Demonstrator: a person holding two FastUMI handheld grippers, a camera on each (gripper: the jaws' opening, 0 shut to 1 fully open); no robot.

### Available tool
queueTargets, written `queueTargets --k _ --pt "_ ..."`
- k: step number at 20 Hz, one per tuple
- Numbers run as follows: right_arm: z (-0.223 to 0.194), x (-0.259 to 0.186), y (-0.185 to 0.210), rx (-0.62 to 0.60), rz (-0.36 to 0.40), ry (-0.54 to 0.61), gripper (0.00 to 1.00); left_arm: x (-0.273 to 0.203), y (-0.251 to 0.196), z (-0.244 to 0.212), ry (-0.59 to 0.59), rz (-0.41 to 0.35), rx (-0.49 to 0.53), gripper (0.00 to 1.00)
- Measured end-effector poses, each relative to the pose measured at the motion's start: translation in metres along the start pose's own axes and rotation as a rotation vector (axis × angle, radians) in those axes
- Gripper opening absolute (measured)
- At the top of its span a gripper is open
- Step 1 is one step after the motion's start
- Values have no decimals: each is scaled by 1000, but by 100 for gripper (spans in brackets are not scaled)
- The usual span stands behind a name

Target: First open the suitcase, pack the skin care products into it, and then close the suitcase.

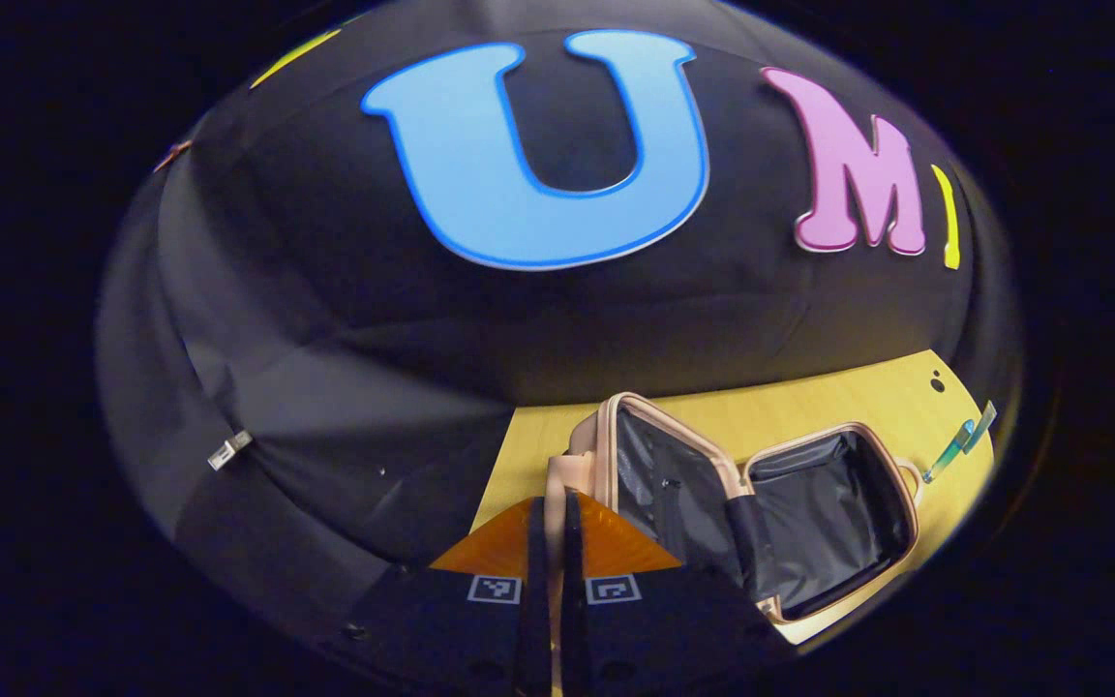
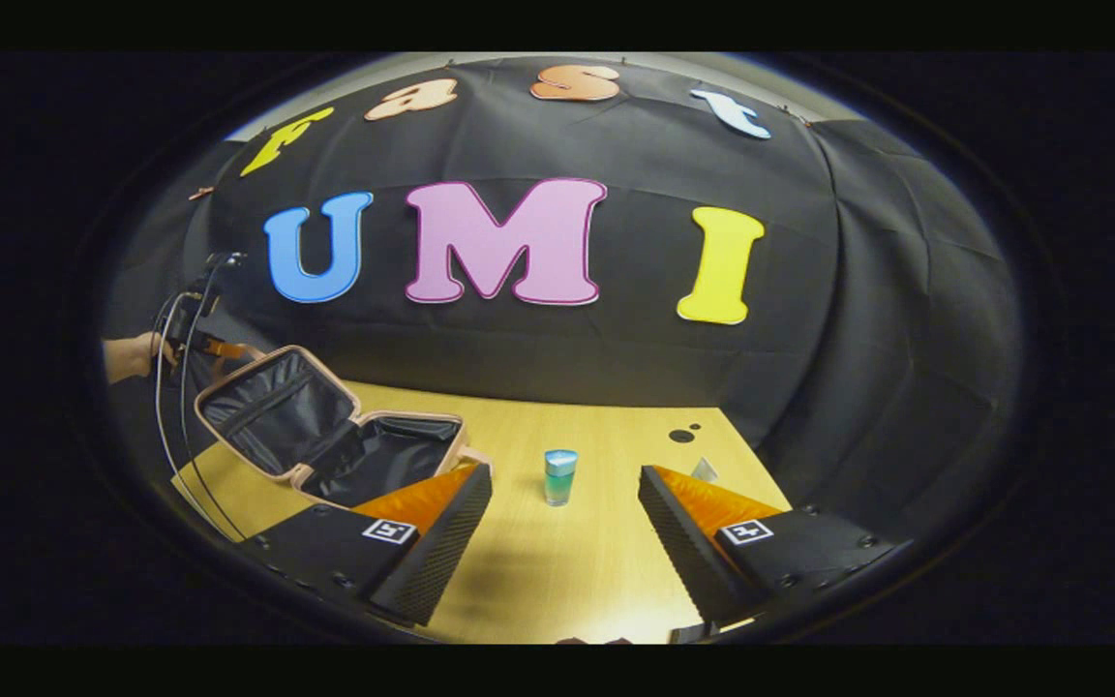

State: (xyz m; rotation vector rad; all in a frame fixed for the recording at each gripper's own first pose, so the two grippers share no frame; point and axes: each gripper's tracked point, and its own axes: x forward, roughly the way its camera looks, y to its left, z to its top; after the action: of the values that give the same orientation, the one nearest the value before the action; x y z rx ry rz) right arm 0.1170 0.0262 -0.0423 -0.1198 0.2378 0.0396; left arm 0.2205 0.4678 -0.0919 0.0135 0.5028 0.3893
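Observation:
A beige suitcase [image 1: 814,518] lies open on the wooden table, black lining showing, its lid [image 1: 659,469] standing nearly upright. My left gripper [image 1: 552,501] is shut on the lid's outer rim, a strip of beige pinched between its fingers. In the right gripper view that gripper [image 2: 214,347] and the hand holding it sit behind the raised lid [image 2: 272,407]. A small blue-green skin care bottle [image 2: 559,476] stands upright on the table to the right of the suitcase [image 2: 383,465]. My right gripper [image 2: 562,528] is open, low over the table, the bottle just ahead between its fingers, untouched.
The wooden table [image 2: 557,581] runs to the black cloth wall behind. Two dark round marks [image 2: 681,436] and a small clear object [image 2: 705,469] sit near its far right corner. Cables [image 2: 170,416] hang by the hand at the table's left edge.

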Motion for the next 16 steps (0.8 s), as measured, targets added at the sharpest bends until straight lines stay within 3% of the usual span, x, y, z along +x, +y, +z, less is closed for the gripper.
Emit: queueTargets --k 2,5,8,9,10,12,15,16 --pt "-3 -6 -3 -3 -28 17 96 31 18 -30 43 0 -67 10" --pt "-5 -13 -8 -36 -71 29 97 67 27 -65 69 -1 -72 10" --pt "-6 -15 -11 11 -106 44 97 91 28 -96 123 27 -108 11" --pt "-9 -16 -12 26 -113 60 93 96 31 -102 140 52 -107 12" --pt "-11 -18 -14 25 -120 64 97 95 34 -103 138 92 -91 16" --pt "-10 -28 -19 23 -143 50 97 88 37 -82 71 91 -58 19" --pt "-6 -31 -26 33 -165 23 97 55 5 -37 -32 -2 -31 37" --pt "-7 -34 -28 34 -172 21 97 36 -22 -20 -83 -58 -30 50"
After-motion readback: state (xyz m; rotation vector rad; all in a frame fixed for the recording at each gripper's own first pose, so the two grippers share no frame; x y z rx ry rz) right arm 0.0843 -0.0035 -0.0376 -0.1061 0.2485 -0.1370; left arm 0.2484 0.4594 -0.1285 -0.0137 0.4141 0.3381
